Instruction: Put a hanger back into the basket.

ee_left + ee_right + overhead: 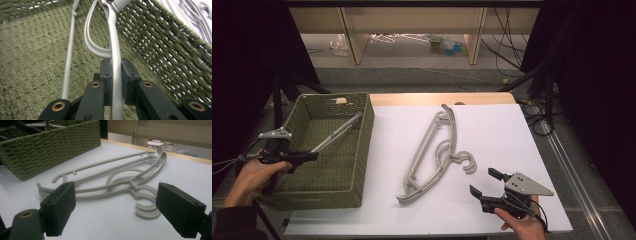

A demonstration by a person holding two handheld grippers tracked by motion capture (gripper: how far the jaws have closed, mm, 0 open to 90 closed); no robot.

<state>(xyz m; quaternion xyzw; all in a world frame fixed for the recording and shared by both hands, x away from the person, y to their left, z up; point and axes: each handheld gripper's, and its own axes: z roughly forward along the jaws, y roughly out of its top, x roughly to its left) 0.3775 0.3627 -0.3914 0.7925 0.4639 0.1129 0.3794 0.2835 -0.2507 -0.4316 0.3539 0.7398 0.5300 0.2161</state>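
Clamping a hanger [115,50] inside the basket [367,120], left tongs [314,156]; right tongs [484,182] gape.

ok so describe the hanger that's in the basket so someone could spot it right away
Start at the green woven basket on the left side of the white table. Inside it, one grey hanger slants from the near left up to the far right corner, clamped in the left hand-held gripper. Unlike the grey hangers lying flat on the table, it sits inside the basket.

No lettering to read anywhere: nothing on the basket [362,125], nothing on the hangers [432,150], nothing on the tabletop [502,135]. The clutter on the far floor [442,44] is perhaps labelled, but too blurred to tell.
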